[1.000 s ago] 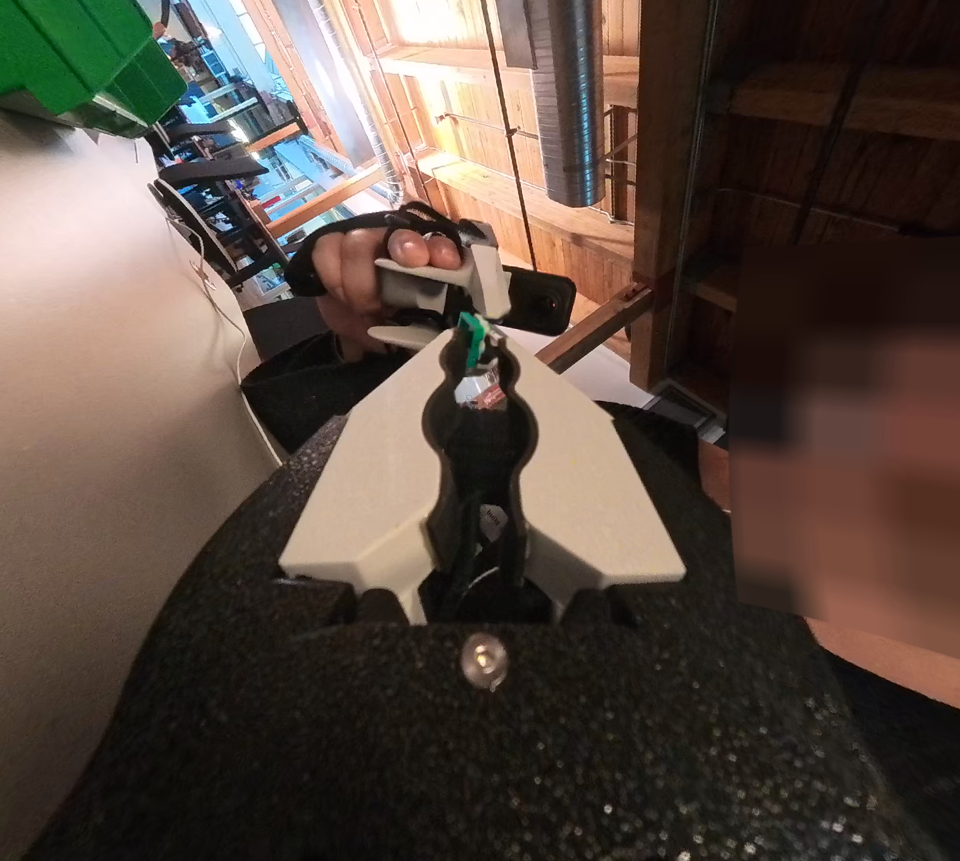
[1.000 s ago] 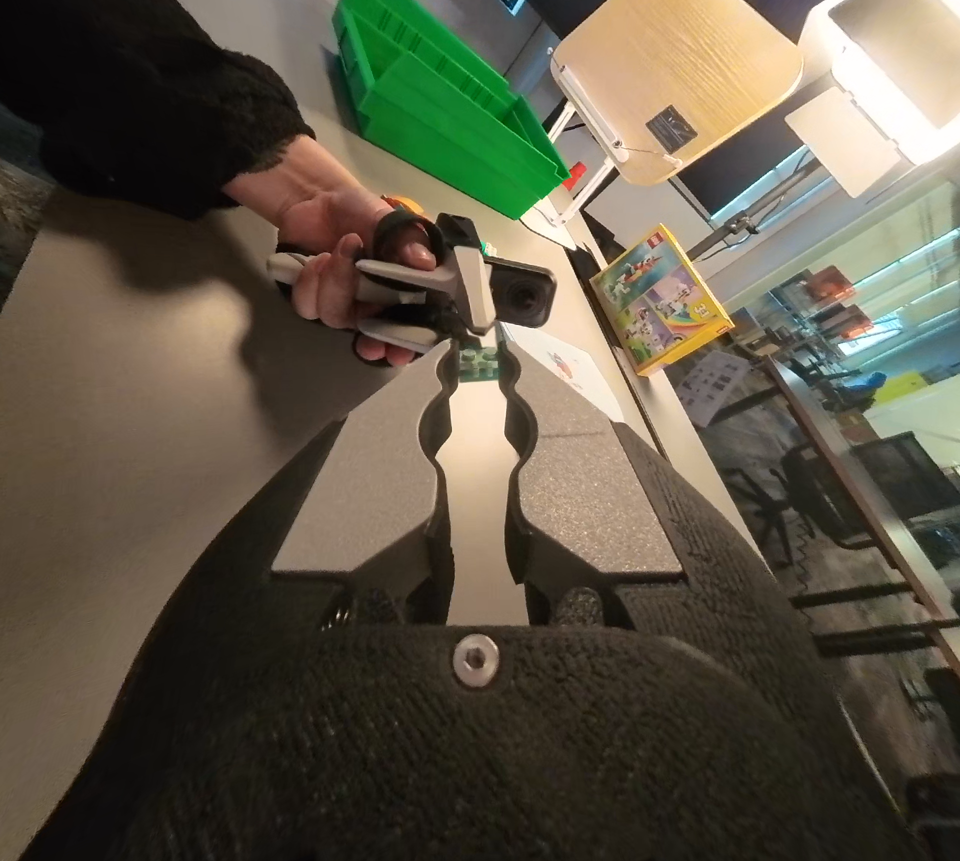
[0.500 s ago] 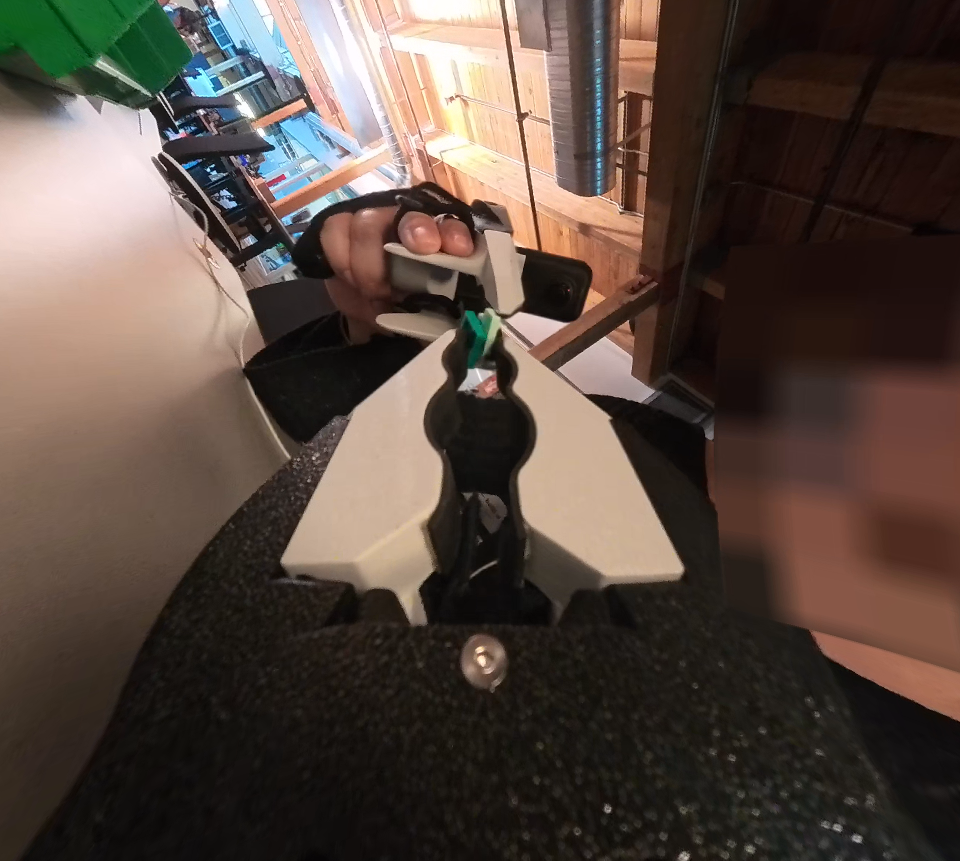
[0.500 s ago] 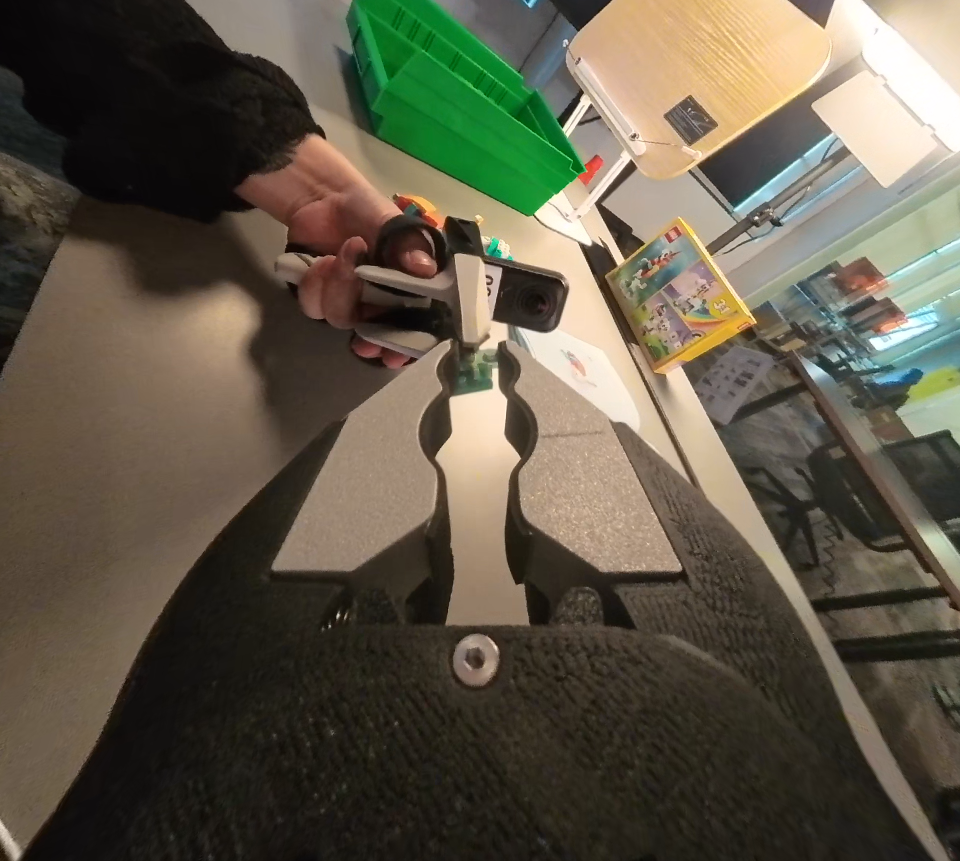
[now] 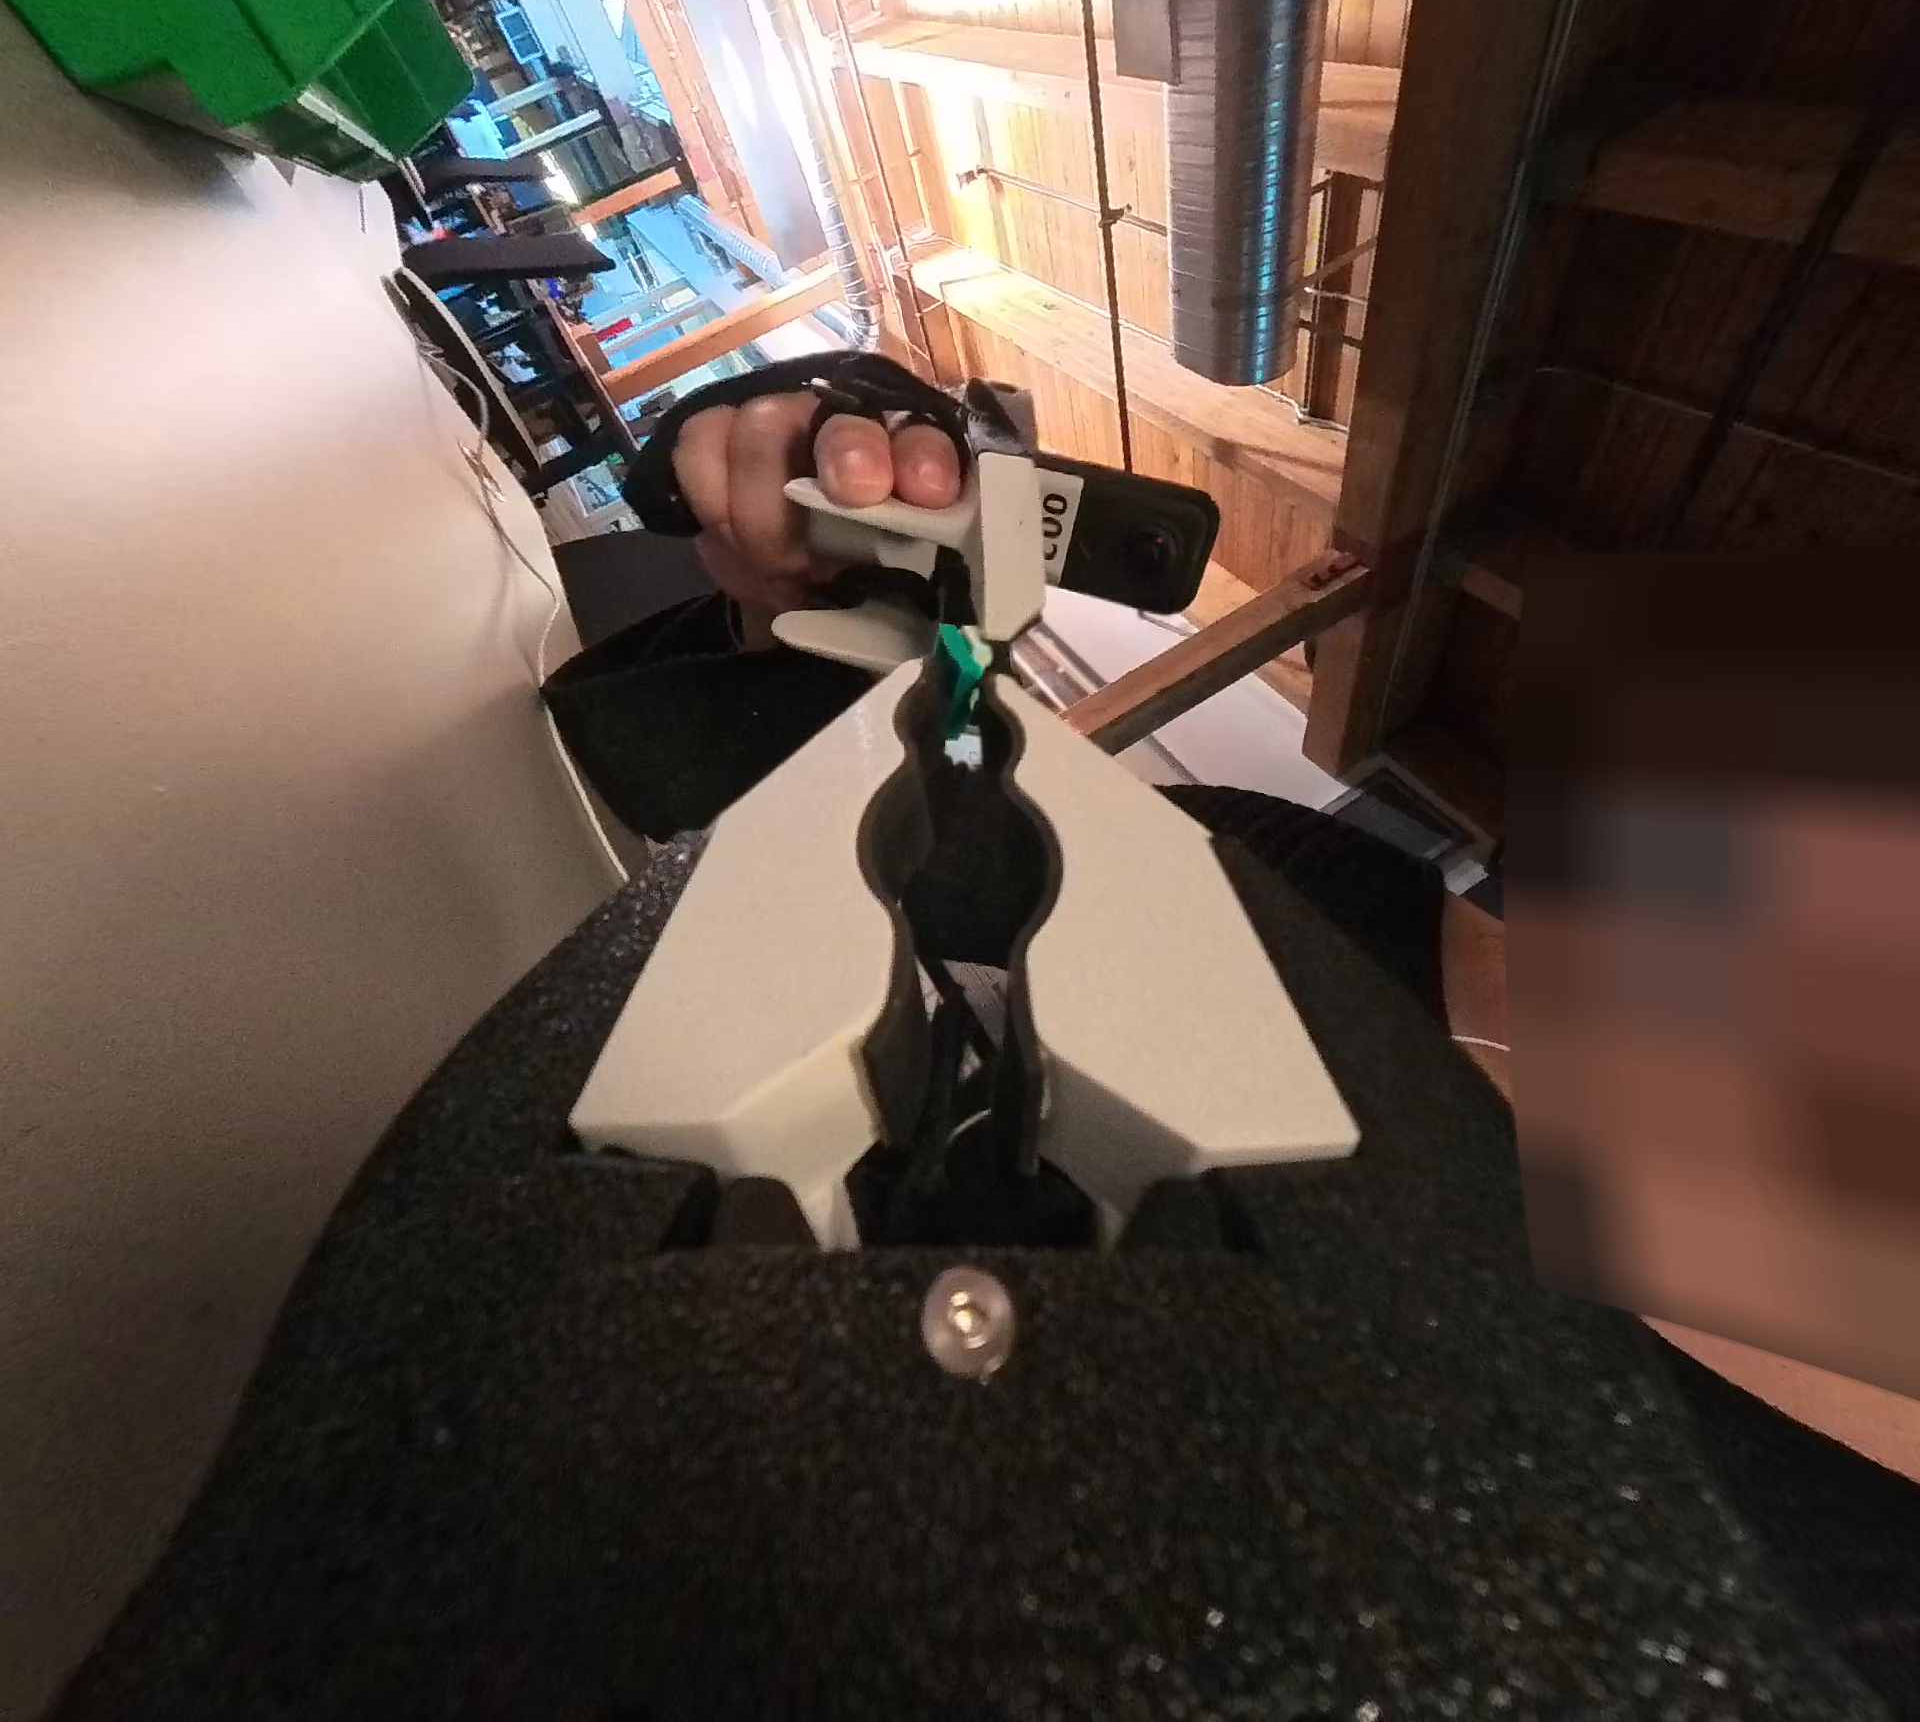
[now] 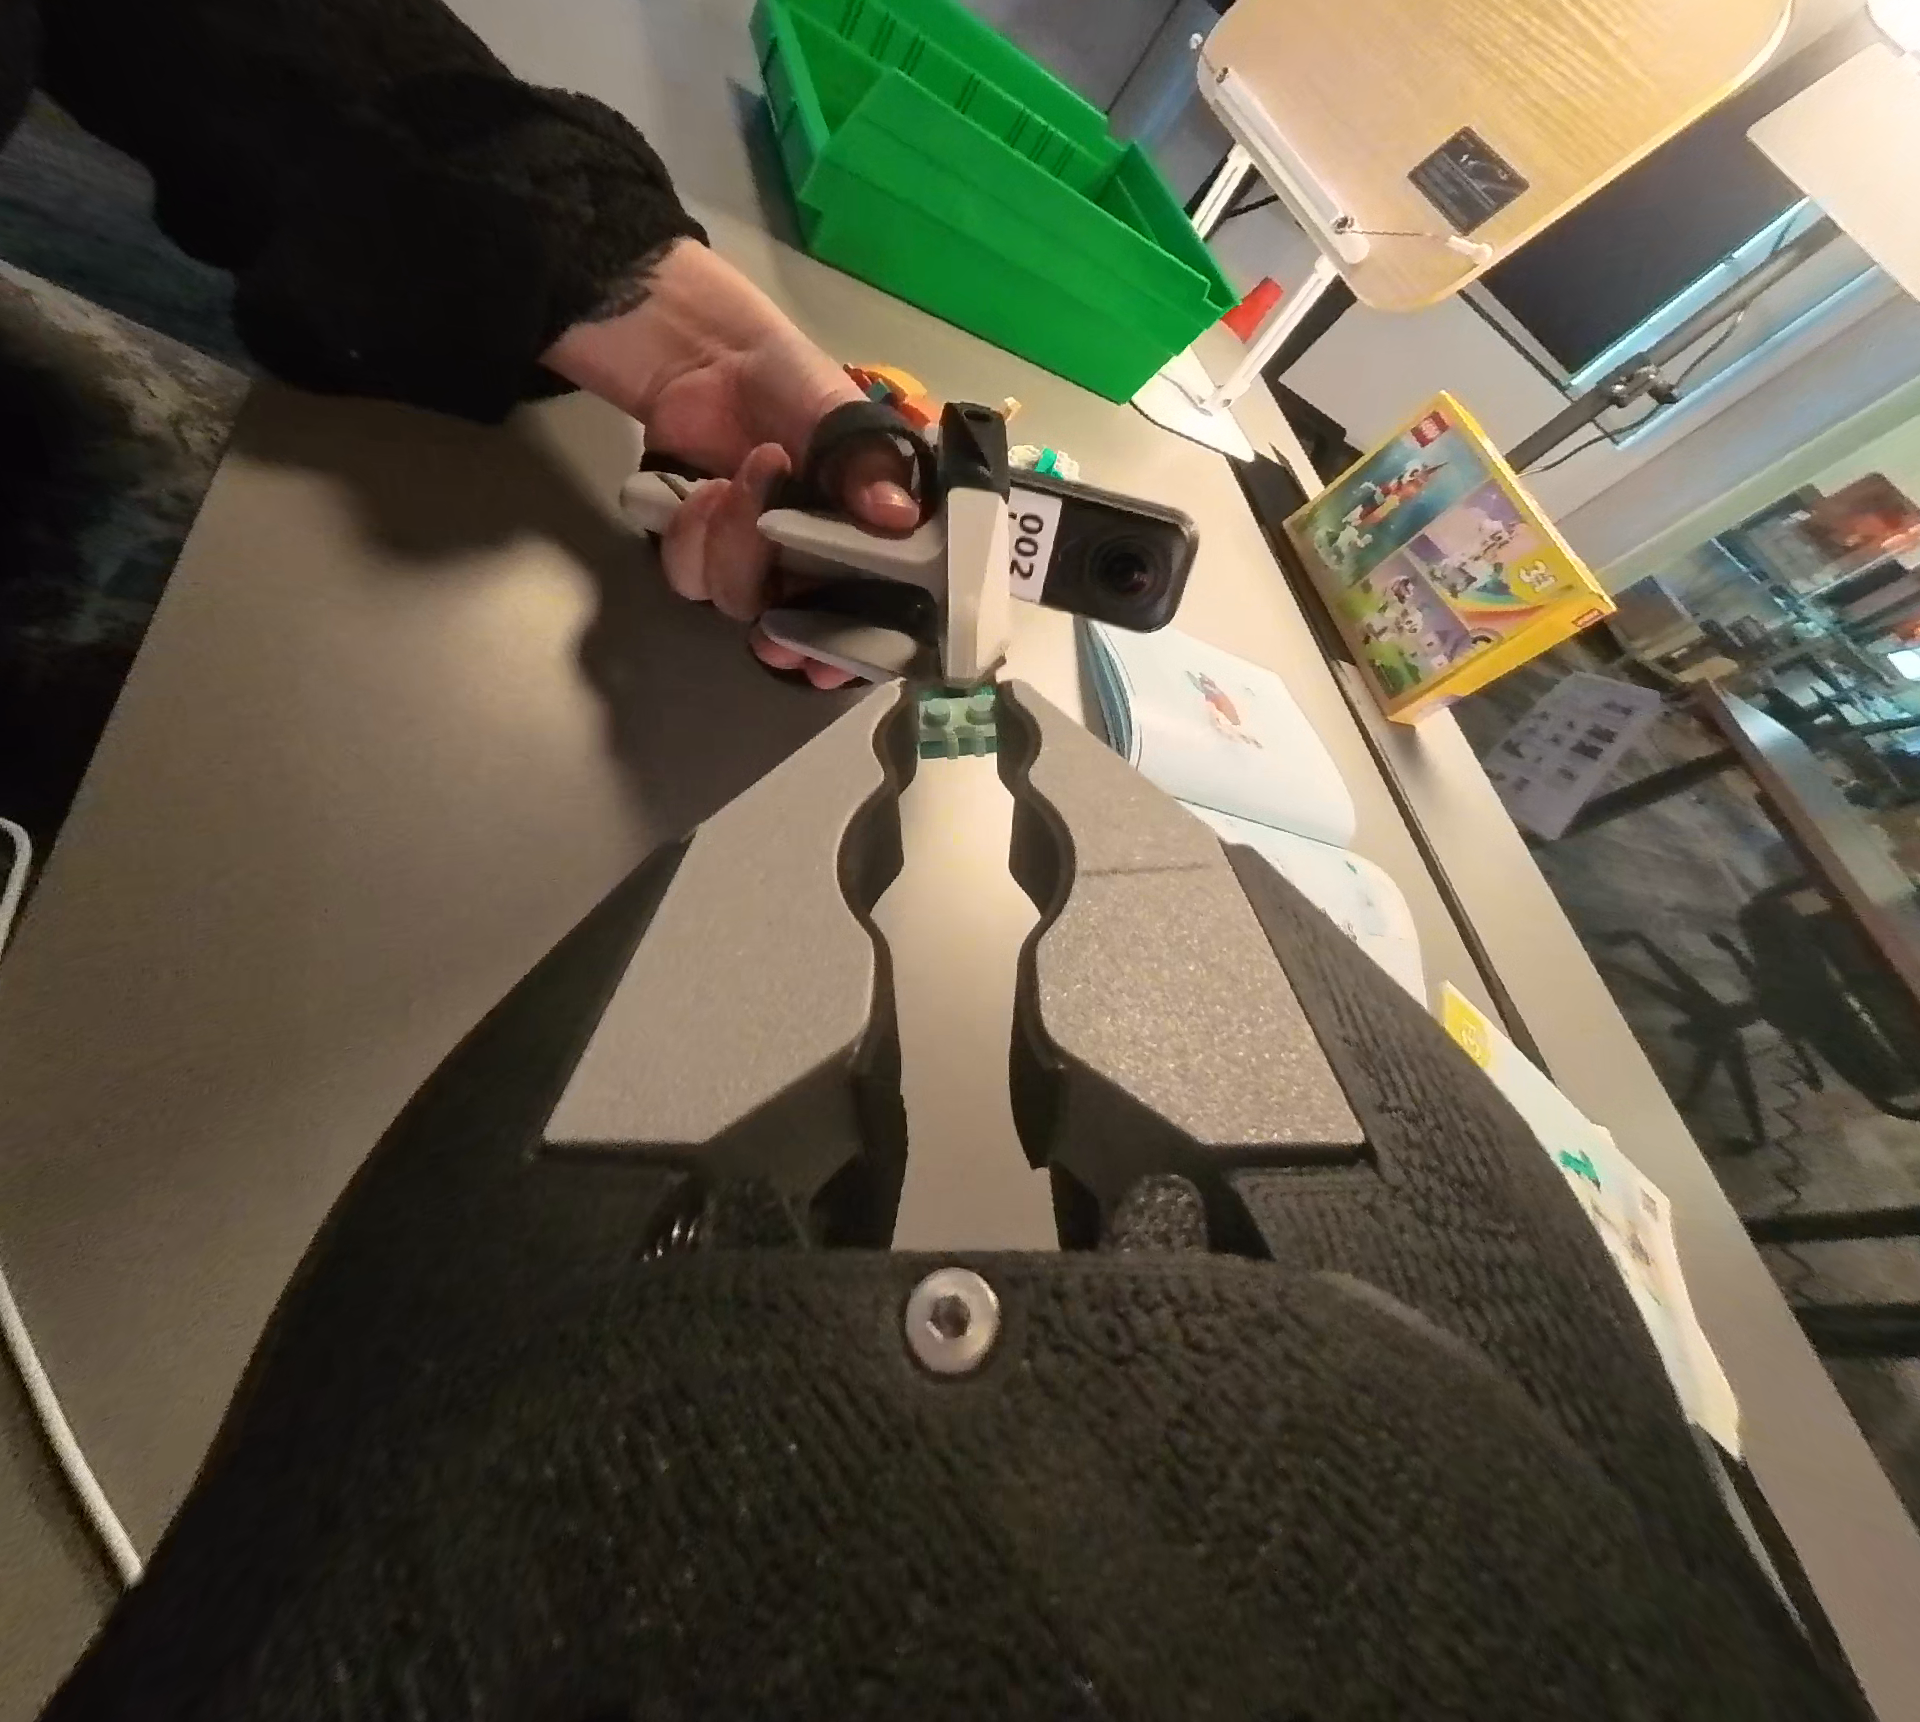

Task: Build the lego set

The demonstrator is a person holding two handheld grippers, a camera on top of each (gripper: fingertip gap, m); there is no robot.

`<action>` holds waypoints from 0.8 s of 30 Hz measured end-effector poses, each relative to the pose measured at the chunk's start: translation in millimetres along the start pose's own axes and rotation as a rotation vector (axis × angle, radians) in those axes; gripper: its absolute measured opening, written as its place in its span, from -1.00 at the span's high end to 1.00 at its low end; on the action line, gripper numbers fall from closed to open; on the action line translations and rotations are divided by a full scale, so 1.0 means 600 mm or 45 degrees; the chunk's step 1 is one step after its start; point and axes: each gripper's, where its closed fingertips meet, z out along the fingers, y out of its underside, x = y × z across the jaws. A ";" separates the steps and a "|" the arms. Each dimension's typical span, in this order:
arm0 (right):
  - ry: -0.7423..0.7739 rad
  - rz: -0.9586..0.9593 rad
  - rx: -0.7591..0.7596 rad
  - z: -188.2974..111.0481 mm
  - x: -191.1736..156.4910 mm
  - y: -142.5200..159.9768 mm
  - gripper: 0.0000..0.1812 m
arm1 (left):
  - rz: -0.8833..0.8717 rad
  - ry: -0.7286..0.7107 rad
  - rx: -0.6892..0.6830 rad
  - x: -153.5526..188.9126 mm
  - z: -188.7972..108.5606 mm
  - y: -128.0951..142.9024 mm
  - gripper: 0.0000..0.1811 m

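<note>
**Writing in view: stickers and print, not transcribed**

Right wrist view: small white rectangular sticker (image 6: 1029,566) with dark digits on the black action camera (image 6: 1117,576) facing me. Same kind of white sticker (image 5: 1055,519) on the black camera (image 5: 1132,545) in left wrist view, partly cut off. Yellow cardboard lego box (image 6: 1444,560) carries a brand logo, a number badge and picture print. Dark square label (image 6: 1465,178) on the pale wooden panel (image 6: 1496,41), too small to read. Open white paper booklet (image 6: 1216,737): only pictures legible.

grey table (image 6: 343,737), wooden ceiling (image 5: 1039,114) – metal duct (image 5: 1226,114)
</note>
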 end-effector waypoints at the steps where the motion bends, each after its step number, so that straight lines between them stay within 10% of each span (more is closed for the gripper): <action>1: -0.005 0.002 0.009 0.000 0.000 -0.001 0.85 | -0.004 0.014 -0.002 0.002 0.000 0.001 0.97; 10: 0.047 -0.039 0.020 -0.006 0.004 -0.009 0.86 | 0.011 0.174 0.019 0.036 0.000 -0.001 0.60; 24: 0.136 -0.181 0.006 -0.004 0.011 -0.041 0.86 | 0.205 0.122 0.031 0.043 0.007 -0.002 0.97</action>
